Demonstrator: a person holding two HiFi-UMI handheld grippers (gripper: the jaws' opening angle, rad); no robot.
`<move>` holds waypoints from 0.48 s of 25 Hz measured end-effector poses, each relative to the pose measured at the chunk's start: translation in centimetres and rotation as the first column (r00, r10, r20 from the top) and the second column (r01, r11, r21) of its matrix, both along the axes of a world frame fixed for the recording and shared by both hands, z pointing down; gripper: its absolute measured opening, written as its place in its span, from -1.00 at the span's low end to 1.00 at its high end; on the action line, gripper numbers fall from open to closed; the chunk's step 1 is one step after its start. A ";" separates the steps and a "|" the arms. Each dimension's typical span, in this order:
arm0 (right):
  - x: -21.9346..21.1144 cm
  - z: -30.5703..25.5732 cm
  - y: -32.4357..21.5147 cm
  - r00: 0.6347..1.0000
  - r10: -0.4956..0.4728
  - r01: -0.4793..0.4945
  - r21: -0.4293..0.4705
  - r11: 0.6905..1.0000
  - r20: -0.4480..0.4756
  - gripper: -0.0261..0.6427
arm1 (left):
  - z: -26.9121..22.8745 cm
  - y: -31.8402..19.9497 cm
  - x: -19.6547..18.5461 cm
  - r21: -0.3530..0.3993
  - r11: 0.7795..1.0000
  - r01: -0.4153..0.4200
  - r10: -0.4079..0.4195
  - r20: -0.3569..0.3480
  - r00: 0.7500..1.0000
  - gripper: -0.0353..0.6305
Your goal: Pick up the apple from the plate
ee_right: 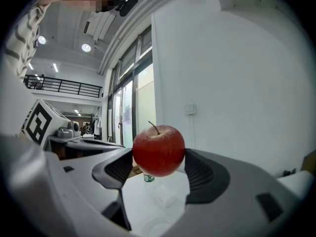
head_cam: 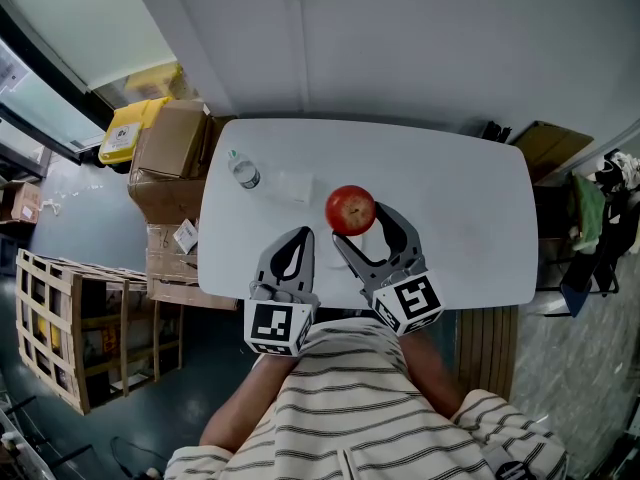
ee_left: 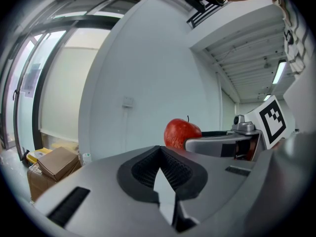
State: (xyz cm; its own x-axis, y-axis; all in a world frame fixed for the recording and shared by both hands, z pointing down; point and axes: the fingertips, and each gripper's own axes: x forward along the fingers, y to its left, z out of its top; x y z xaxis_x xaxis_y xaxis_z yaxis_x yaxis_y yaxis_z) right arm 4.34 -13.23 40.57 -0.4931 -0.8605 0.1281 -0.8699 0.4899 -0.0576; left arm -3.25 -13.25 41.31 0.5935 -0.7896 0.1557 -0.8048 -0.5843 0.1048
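A red apple (head_cam: 350, 209) hangs above the white table (head_cam: 460, 208), and my right gripper (head_cam: 362, 226) is shut on it. In the right gripper view the apple (ee_right: 159, 149) is squeezed between the two dark pads (ee_right: 205, 174), with its stem up. Below it a faint clear plate (ee_right: 157, 226) lies on the table. My left gripper (head_cam: 297, 240) is beside the right one at the table's front edge, shut and holding nothing. The left gripper view shows its jaws meeting (ee_left: 160, 167) and the apple (ee_left: 180, 132) off to the right.
A small water bottle (head_cam: 243, 171) and a clear packet (head_cam: 295, 186) sit on the table's left part. Cardboard boxes (head_cam: 170, 148), a yellow box (head_cam: 125, 128) and a wooden crate (head_cam: 60, 328) stand to the left of the table. A white wall runs behind it.
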 end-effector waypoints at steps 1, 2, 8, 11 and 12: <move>0.0 0.0 0.0 1.000 0.001 -0.001 0.001 1.000 -0.001 0.07 | 0.0 0.0 0.0 -0.001 1.000 -0.001 0.001 0.000 1.000 -0.88; 0.0 -0.1 0.0 1.000 0.001 -0.001 0.002 1.000 -0.001 0.07 | 0.0 0.0 0.0 -0.002 1.000 -0.001 0.001 0.001 1.000 -0.88; -0.1 0.0 -0.1 1.000 0.000 0.000 -0.002 1.000 0.011 0.07 | 0.2 -0.1 -0.1 -0.004 1.000 -0.003 0.003 0.000 1.000 -0.88; -0.1 0.0 -0.1 1.000 -0.001 0.001 -0.004 1.000 0.018 0.07 | 0.2 -0.1 -0.1 -0.003 1.000 -0.004 0.004 -0.001 1.000 -0.88; -0.2 0.0 -0.1 1.000 -0.001 0.001 -0.005 1.000 0.021 0.07 | 0.2 0.0 -0.1 -0.003 1.000 -0.005 0.005 -0.001 1.000 -0.88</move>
State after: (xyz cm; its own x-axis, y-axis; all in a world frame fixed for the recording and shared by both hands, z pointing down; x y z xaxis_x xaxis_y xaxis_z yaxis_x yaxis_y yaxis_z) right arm 4.19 -13.30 40.59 -0.4964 -0.8595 0.1219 -0.8681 0.4903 -0.0777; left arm -3.39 -13.30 41.48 0.5978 -0.7860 0.1577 -0.8016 -0.5881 0.1073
